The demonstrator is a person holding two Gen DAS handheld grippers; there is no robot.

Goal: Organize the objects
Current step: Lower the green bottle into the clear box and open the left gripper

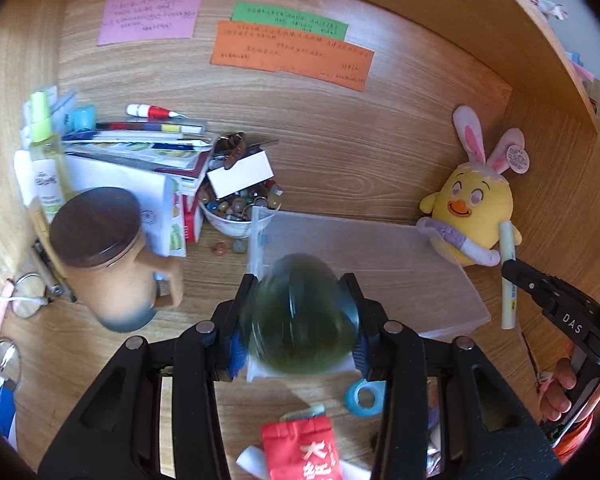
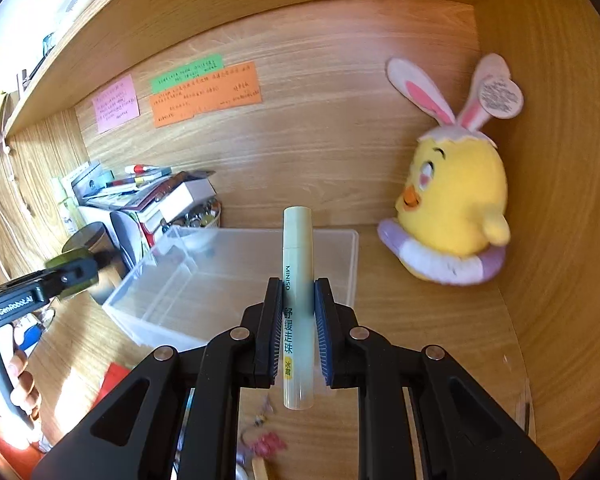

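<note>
At the far left of the wooden desk [image 1: 320, 152] a brown ceramic mug with a dark round lid [image 1: 112, 256] stands in front of a leaning stack of books and papers [image 1: 140, 152]. Just right of the stack, a white bowl of coloured beads [image 1: 240, 208] sits against the left end of a clear plastic storage box [image 2: 236, 276], which lies open-topped in the middle. The left gripper [image 1: 300, 312] hangs over the box's near edge, its blue-padded fingers [image 1: 236, 344] clamped on a blurred dark green rounded object [image 1: 304, 316]. Right of it, the right gripper [image 2: 298, 328] pinches a pale green MINISO roll-on tube [image 2: 298, 280] by its middle, upright above the box's right part. In the far right corner a yellow plush chick with pink rabbit ears [image 2: 456, 208] leans against the side wall.
</note>
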